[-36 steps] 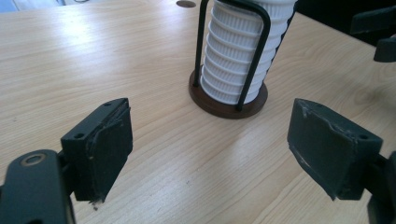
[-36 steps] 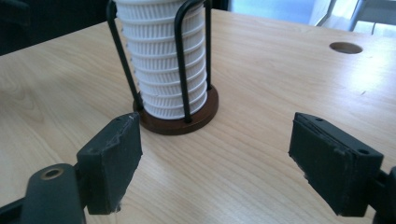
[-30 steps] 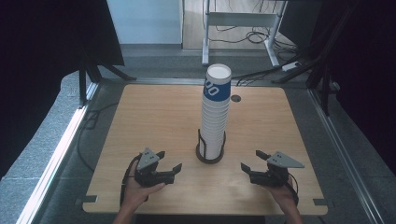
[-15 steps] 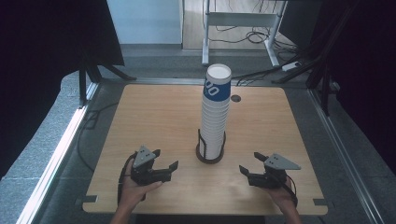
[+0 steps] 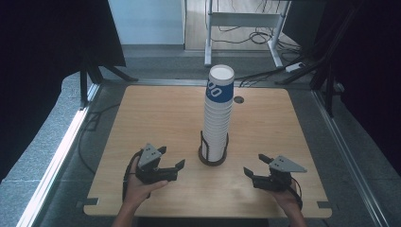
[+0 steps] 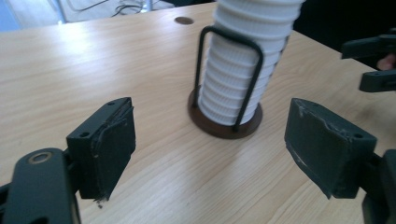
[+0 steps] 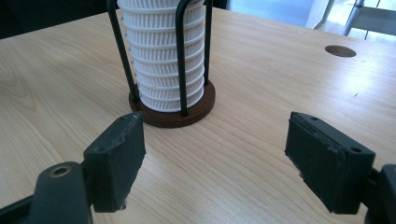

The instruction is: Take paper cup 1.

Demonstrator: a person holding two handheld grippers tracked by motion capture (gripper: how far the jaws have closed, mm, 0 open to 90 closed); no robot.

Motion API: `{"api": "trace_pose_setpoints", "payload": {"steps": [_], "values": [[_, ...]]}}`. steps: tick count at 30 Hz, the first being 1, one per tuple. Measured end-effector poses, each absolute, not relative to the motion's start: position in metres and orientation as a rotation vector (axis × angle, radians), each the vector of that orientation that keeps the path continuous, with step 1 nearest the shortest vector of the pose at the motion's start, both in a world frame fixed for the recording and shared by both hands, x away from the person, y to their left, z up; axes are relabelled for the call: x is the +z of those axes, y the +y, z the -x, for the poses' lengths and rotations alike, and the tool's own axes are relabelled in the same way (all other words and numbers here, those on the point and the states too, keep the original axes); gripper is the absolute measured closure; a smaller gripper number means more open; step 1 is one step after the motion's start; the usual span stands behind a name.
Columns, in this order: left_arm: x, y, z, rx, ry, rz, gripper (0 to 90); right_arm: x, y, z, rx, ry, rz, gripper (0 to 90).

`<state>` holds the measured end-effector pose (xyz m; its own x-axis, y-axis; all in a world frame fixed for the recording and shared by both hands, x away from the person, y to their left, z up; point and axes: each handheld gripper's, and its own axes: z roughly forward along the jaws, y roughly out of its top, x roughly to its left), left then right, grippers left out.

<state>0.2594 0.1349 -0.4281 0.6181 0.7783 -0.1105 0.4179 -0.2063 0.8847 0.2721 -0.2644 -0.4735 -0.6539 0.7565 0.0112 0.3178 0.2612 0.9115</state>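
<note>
Daylight enters from the far side of the room, beyond the table's (image 5: 156,123) far edge, leaving the wooden top evenly bright while the surroundings at both sides sink into near-black. Shadows on the wood are soft and short. In both gripper views a pale sheen lies toward the far edge, and the near jaws look slightly soft and stretched at the bottom corners.
</note>
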Motion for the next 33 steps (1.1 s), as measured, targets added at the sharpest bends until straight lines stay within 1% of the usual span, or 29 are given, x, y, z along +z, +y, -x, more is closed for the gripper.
{"api": "trace_pose_setpoints", "payload": {"steps": [4, 17, 25, 33], "values": [[-0.427, 0.127, -0.262, 0.485, 0.906, -1.873, 15.1, -0.473, -0.264, -0.271, 1.37, 2.117, -0.974, 20.8], [-0.414, 0.114, -0.272, 0.397, 0.836, -1.819, 15.2, -0.477, -0.258, -0.27, 1.345, 2.156, -0.942, 20.7], [-0.404, 0.099, -0.279, 0.427, 0.789, -1.85, 15.9, -0.477, -0.258, -0.271, 1.33, 2.161, -0.941, 20.6], [-0.394, 0.089, -0.287, 0.414, 0.769, -1.842, 15.8, -0.478, -0.258, -0.271, 1.32, 2.165, -0.94, 20.6]]}}
